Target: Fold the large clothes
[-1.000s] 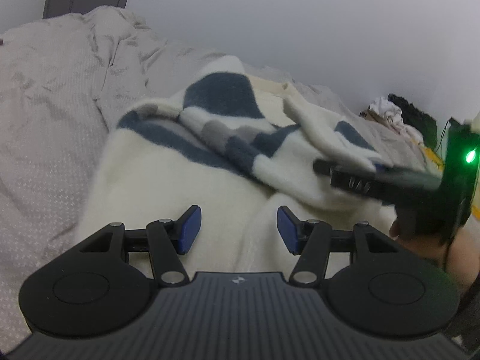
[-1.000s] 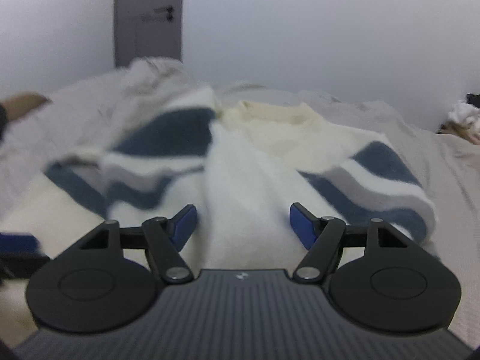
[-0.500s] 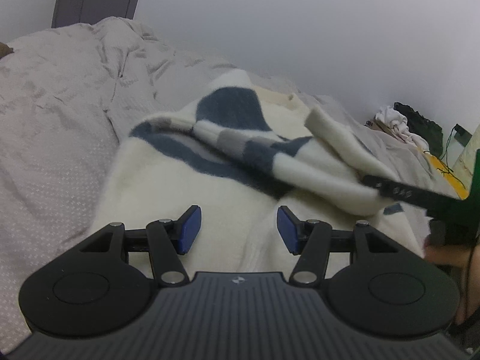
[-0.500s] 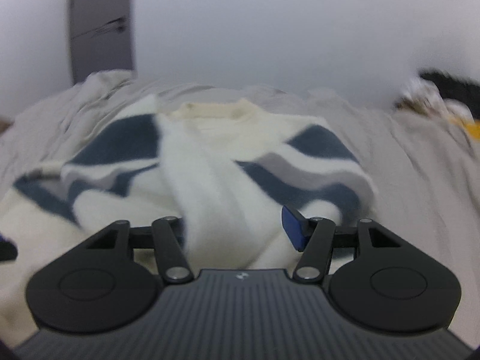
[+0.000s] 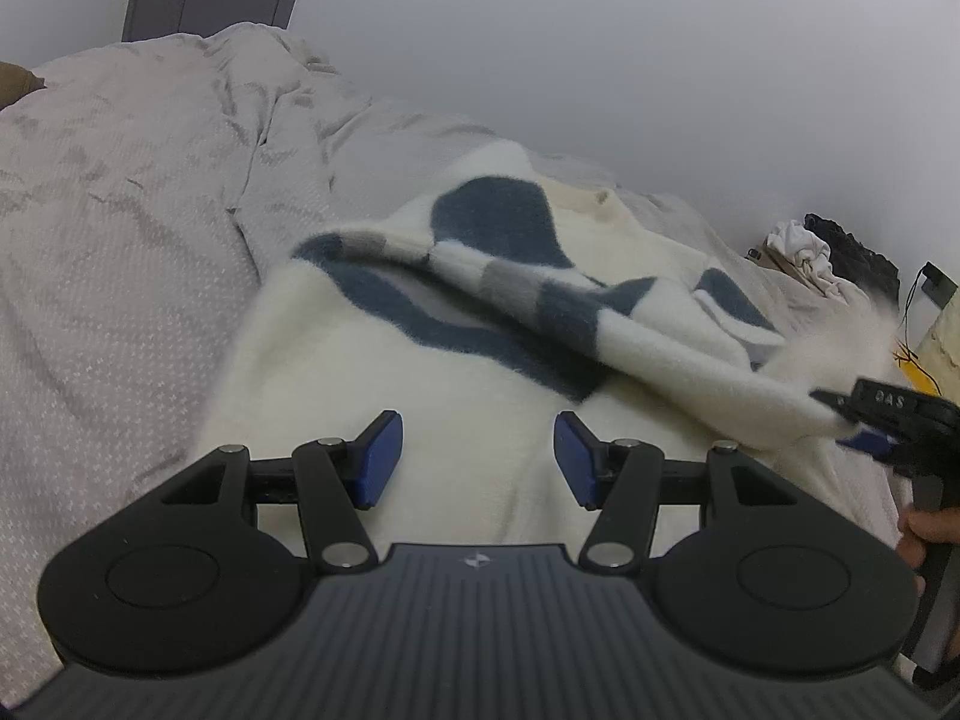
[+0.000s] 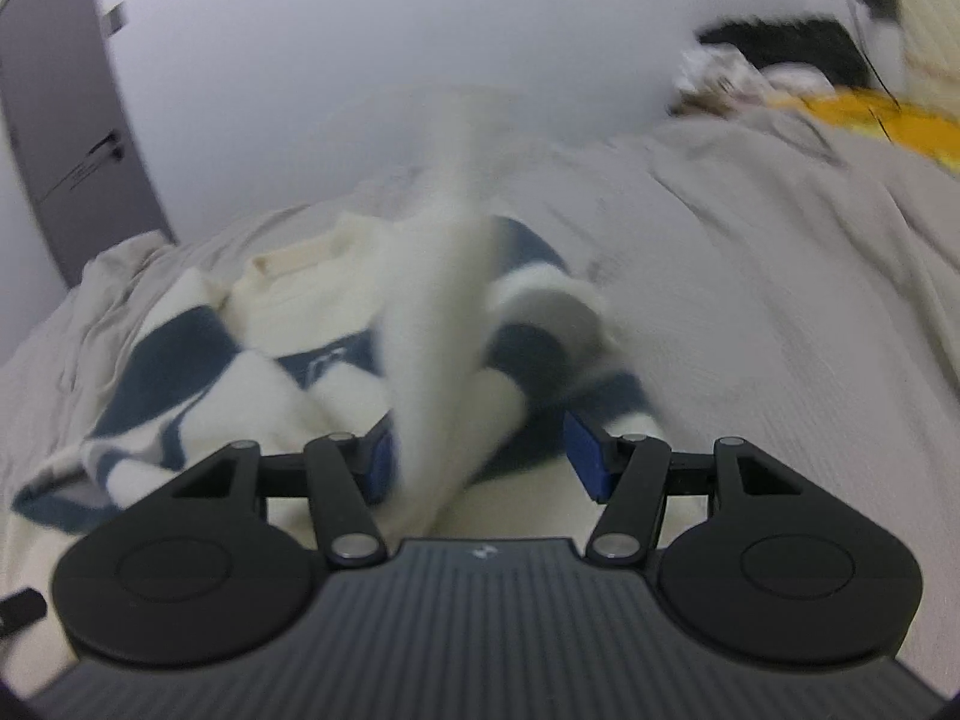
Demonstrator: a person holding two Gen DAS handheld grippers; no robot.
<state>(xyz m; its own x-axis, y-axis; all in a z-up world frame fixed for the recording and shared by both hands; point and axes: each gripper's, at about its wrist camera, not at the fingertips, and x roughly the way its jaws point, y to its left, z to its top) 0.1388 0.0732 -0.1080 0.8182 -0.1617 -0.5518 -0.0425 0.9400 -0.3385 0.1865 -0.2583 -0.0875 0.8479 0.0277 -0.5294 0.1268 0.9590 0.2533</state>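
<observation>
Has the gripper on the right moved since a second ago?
Yes. In the left wrist view the right gripper has slid rightward and down the frame, away from the sweater's collar.

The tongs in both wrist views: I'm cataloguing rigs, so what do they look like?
Both the left tongs and right tongs are matte black, with blue pads, silver pivot pins, round discs on each side, a ribbed base and a small white logo.
</observation>
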